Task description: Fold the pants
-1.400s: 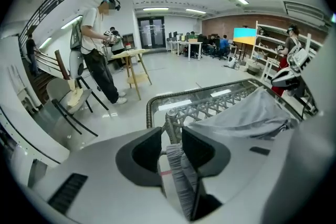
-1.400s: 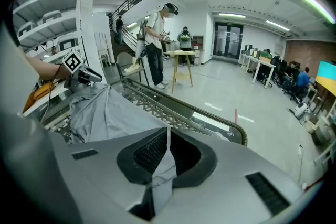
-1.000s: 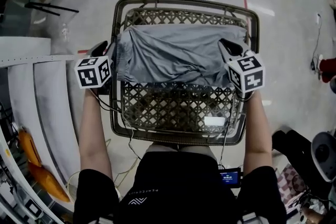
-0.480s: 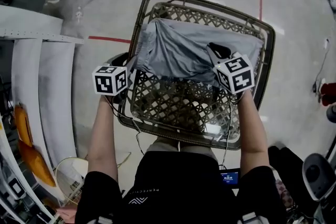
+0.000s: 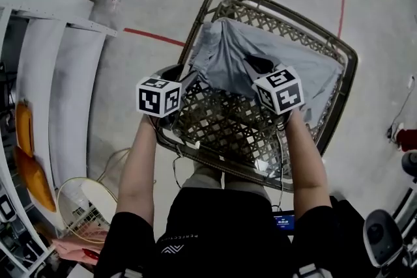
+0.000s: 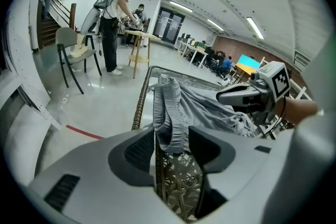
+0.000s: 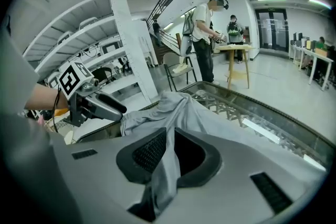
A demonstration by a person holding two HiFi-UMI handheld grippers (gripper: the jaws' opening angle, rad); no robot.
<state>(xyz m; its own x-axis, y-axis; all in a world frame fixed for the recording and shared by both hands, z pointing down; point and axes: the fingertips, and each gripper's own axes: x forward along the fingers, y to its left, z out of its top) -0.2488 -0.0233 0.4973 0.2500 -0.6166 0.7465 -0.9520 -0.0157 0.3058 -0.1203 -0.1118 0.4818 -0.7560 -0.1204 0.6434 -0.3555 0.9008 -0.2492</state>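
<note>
Grey pants lie bunched on a rattan-framed table, drawn toward its left corner. My right gripper is shut on a fold of the pants; the cloth runs pinched between its jaws. At the table's left rim, my left gripper has just been opening its jaws. The elastic waistband hangs loose between them, and the rim runs just beside the left jaw. The two grippers are close together.
White shelving stands to the left of the table, with orange items on it. A red floor line runs near the table's far corner. A person stands at a wooden high table beside a chair further off.
My right gripper has carried its fold of the pants leftward toward the left gripper, so the spread pants are now bunched narrow. The left gripper has shifted along the table's left rim.
</note>
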